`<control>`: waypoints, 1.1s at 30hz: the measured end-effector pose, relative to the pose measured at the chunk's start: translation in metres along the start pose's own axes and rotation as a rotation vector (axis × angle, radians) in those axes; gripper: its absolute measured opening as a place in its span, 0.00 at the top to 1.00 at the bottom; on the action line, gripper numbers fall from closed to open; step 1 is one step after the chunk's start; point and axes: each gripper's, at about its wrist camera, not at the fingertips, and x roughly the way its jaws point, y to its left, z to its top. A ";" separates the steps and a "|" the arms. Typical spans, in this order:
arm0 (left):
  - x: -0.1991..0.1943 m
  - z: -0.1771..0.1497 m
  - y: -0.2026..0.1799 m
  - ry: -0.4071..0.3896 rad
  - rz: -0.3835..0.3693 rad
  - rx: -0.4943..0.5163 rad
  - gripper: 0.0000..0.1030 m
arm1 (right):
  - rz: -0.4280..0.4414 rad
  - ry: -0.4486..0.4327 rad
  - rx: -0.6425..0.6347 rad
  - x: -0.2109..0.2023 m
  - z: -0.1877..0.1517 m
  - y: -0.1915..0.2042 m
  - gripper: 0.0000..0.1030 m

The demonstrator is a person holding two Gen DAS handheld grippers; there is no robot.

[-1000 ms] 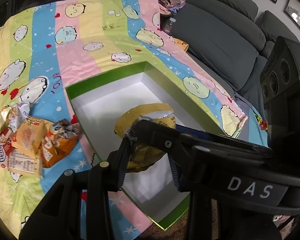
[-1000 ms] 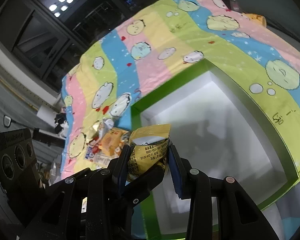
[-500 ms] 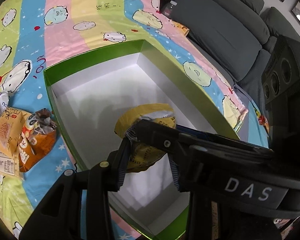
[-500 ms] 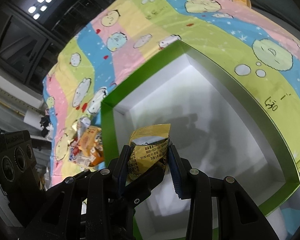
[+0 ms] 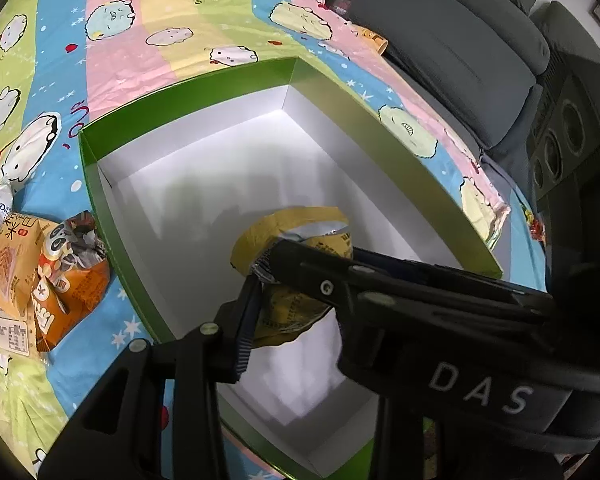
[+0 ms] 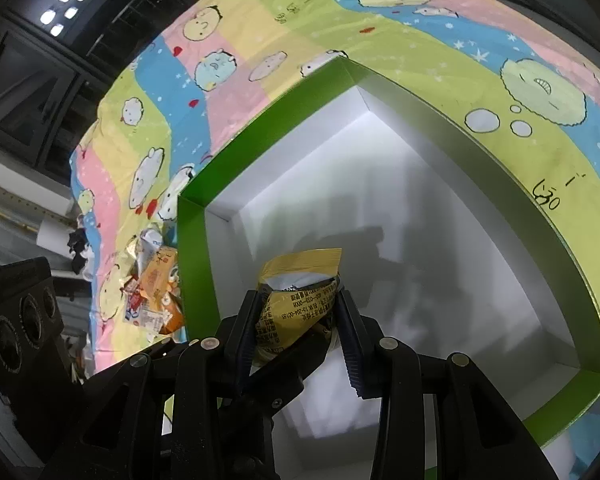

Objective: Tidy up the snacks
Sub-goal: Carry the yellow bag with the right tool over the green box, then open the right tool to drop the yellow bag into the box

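A yellow snack packet point(image 5: 290, 240) point(image 6: 296, 292) is pinched between both grippers above the white inside of a green box point(image 5: 376, 124) point(image 6: 196, 264). My left gripper point(image 5: 296, 300) is shut on the packet. My right gripper point(image 6: 298, 320) is also shut on it; its black arm crosses the left wrist view. The box holds nothing else that I can see. A heap of several snack packets point(image 5: 32, 276) point(image 6: 152, 296), orange and white, lies on the cloth left of the box.
The box sits on a striped cartoon-print cloth point(image 5: 140, 32) point(image 6: 380, 20). A grey sofa point(image 5: 452, 32) stands beyond the far right side. Dark windows point(image 6: 40, 60) are at the left.
Both grippers have carried the yellow packet forward and lower, from above the box's near part to deeper over its inside. The snack heap has slid toward the left edge of view.
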 end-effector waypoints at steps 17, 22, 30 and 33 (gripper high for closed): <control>-0.042 -0.008 0.014 -0.113 0.036 -0.035 0.41 | -0.065 -0.083 -0.022 -0.025 -0.007 0.020 0.46; -0.082 -0.026 0.036 -0.203 0.042 -0.093 0.28 | -0.046 -0.151 -0.086 -0.045 -0.015 0.044 0.27; -0.135 -0.059 0.079 -0.328 0.119 -0.217 0.13 | -0.010 -0.193 -0.182 -0.052 -0.030 0.089 0.22; -0.150 -0.073 0.098 -0.359 0.166 -0.271 0.08 | -0.007 -0.179 -0.224 -0.046 -0.036 0.104 0.22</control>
